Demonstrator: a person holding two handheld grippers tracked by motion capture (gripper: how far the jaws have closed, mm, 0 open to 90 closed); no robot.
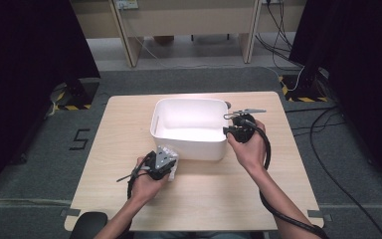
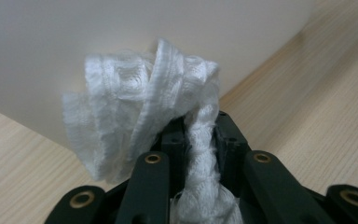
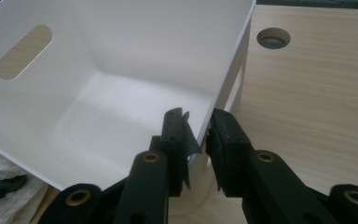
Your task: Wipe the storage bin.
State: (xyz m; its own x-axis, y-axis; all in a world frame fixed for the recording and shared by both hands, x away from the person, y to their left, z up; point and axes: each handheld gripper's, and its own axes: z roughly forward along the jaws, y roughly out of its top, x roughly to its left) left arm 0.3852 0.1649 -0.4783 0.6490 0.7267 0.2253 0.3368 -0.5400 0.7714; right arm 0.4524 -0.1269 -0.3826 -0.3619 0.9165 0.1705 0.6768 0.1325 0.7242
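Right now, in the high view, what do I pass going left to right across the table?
Left claw gripping the white cloth → white tub → right claw at the tub's right wall.

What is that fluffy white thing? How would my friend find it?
Find the white tub in the middle of the wooden table. Just outside its near wall, the left gripper pinches a crumpled white cloth; it is soft and wrinkly, unlike the smooth tub.
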